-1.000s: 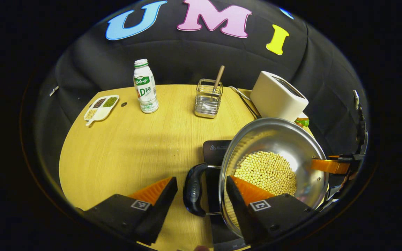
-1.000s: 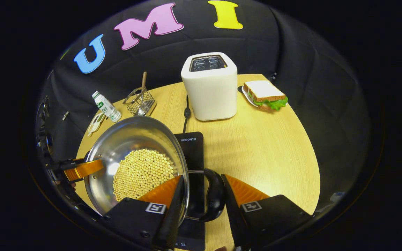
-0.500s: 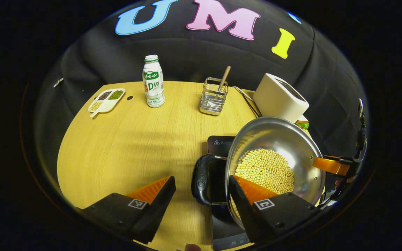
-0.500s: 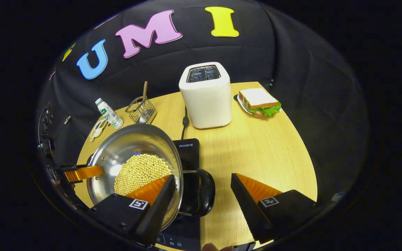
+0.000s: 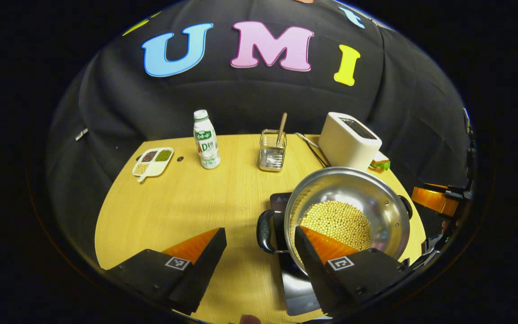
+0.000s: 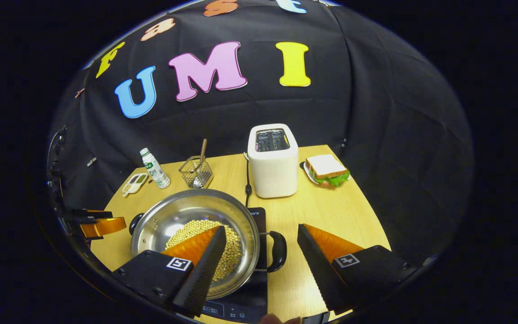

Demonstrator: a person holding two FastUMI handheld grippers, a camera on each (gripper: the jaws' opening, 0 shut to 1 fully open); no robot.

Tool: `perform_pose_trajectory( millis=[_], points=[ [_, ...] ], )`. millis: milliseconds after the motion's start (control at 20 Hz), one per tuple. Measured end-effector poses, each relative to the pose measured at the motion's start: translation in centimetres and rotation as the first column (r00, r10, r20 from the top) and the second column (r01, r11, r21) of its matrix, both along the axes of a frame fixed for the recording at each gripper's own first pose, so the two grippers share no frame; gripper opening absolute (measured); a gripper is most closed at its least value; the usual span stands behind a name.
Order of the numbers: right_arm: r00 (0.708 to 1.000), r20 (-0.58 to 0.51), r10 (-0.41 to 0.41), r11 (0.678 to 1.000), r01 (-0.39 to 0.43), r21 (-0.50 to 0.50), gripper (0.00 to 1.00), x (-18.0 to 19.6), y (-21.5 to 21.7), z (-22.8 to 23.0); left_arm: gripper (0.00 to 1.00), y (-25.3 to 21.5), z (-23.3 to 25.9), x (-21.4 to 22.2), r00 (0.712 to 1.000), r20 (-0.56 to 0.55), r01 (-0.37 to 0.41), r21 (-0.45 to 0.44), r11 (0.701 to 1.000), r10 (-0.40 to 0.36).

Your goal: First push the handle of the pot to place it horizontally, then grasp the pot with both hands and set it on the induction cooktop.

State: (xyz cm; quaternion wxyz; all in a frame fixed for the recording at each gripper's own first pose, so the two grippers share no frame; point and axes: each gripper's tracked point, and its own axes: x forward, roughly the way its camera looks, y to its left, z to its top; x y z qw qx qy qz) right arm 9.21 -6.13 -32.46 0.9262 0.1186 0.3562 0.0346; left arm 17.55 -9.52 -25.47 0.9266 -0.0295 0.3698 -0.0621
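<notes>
Both grippers have let go and lifted back! Left gripper (image 5: 259, 252) hangs wide open, holding nothing; right gripper (image 6: 261, 258) is spread wide and empty too. Down sits the steel pot (image 6: 195, 240) of soybeans (image 5: 336, 223) on the induction cooktop (image 6: 259, 216), its handles (image 6: 278, 251) out sideways, one below each claw. Looks like job done; only backing off remains.

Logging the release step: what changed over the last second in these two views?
Both grippers let go of the pot handles and pulled back and up: the left gripper and right gripper now stand open and clear of them. The pot sits on the cooktop, beans inside. Toaster, bottle, wire basket, sandwich and small tray stayed put.
</notes>
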Motion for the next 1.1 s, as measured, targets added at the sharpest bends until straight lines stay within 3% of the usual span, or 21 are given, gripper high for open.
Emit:
perform_pose_trajectory(
  millis=[200,350,500,900,1100],
  points=[
    [0.994,0.108,-0.006,0.999,0.010,-0.036,0.99,-0.9,0.4,4.8,0.95,0.4,5.5,-1.9,0.988,0.155,0.006,-0.023,1.000,-0.003],
    [0.983,0.177,-0.050,0.999,0.053,-0.010,0.99,-2.3,0.9,8.7,0.95,0.7,9.2,-3.5,0.972,0.234,-0.002,-0.102,0.995,0.026],
    [0.969,0.236,-0.072,0.997,0.074,-0.002,0.98,-3.4,1.5,12.0,0.95,3.1,12.4,-4.6,0.946,0.318,-0.032,-0.108,0.994,0.065],
    [0.881,0.460,-0.114,0.990,0.139,-0.020,0.98,-5.2,1.9,23.1,0.95,8.0,20.6,-9.1,0.849,0.503,-0.120,-0.115,0.986,0.162],
    [0.839,0.530,-0.126,0.987,0.157,-0.014,0.98,-6.4,3.0,26.6,0.94,10.2,25.0,-11.7,0.769,0.621,-0.147,-0.056,0.988,0.150]
  ],
)
